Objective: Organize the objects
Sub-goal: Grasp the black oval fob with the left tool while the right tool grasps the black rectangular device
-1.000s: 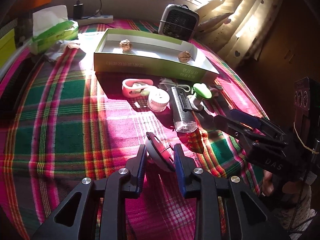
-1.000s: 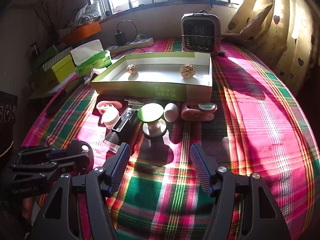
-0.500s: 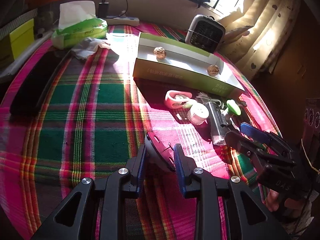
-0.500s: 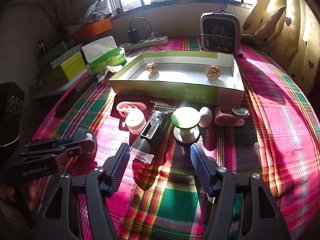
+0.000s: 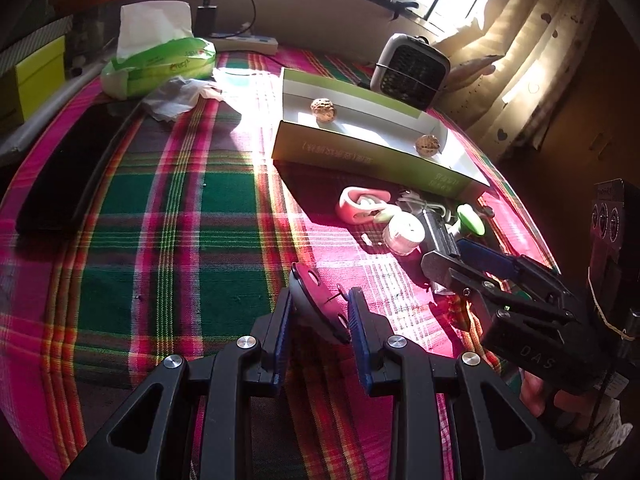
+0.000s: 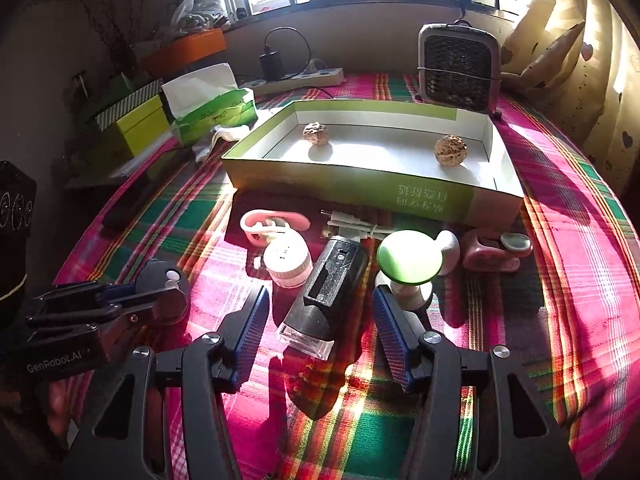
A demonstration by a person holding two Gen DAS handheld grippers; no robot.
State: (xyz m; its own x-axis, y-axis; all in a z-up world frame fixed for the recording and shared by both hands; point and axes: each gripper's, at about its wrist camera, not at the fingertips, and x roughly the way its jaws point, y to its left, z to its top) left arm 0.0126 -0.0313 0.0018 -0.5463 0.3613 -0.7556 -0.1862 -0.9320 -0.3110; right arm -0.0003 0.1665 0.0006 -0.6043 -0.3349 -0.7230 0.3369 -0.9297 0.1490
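The right gripper [image 6: 318, 328] was seen poised over the plaid tablecloth [image 6: 520, 280], jaws closing, with the near end of the black device [image 6: 328, 296] lying between the blue pads [image 6: 250, 332] but not yet pressed by them. The device was a dark oblong body with a clear cap at its near end. Its long axis ran from about 7 o'clock to 1 o'clock in the right wrist view, so it lay slightly skewed to the line of the fingers (a small roll of the wrist would probably be needed for a square grip). The green-topped stand [image 6: 408, 256] was noted at 1 o'clock from the gripper, just beside the right pad and close enough to be nudged. The white round jar [image 6: 288, 262] sat at 11 o'clock, near the device.

The left gripper [image 5: 318, 320] was held narrow, clamped on a dark round disc [image 5: 316, 304], and was kept off at 9 o'clock from the device; the right hand was judged plainly the nearer.

The open green box [image 6: 352, 188], with two walnuts [image 6: 451, 150] inside, was recorded at 12 o'clock beyond the row of small things, the likely destination.
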